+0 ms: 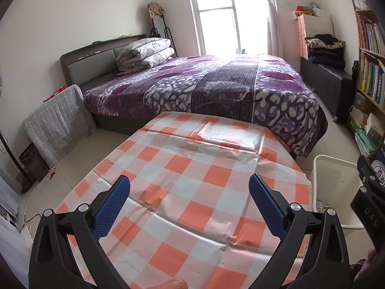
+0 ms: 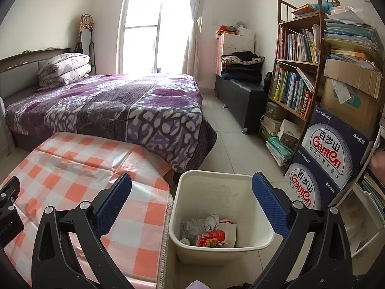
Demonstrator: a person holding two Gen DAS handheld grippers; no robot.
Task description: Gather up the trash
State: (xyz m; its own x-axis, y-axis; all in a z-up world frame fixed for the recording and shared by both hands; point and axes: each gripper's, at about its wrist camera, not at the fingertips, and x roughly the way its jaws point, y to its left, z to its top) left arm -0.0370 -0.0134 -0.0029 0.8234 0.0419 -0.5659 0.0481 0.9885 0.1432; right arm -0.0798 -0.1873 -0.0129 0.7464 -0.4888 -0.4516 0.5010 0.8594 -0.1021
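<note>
A cream waste bin [image 2: 247, 180] stands on the floor beside the table, and its rim [image 1: 336, 161] shows at the right edge of the left wrist view. Inside lie a crumpled paper wad [image 2: 211, 221], grey wrappers [image 2: 192, 226] and a red-printed snack packet [image 2: 213, 237]. My right gripper [image 2: 192, 192] hangs open just above the bin, nothing between its blue pads [image 2: 269, 204]. My left gripper [image 1: 189, 195] is open over the orange-and-white checked tablecloth [image 1: 187, 180], empty too. No loose trash shows on the cloth.
A bed with a purple patterned cover [image 1: 204, 82] stands beyond the table. A bookshelf [image 2: 296, 67] and stacked Ganten water cartons [image 2: 329, 154] fill the right side. A dark bench with folded clothes [image 2: 240, 72] sits by the window. Tiled floor [image 2: 231, 134] runs between bed and shelf.
</note>
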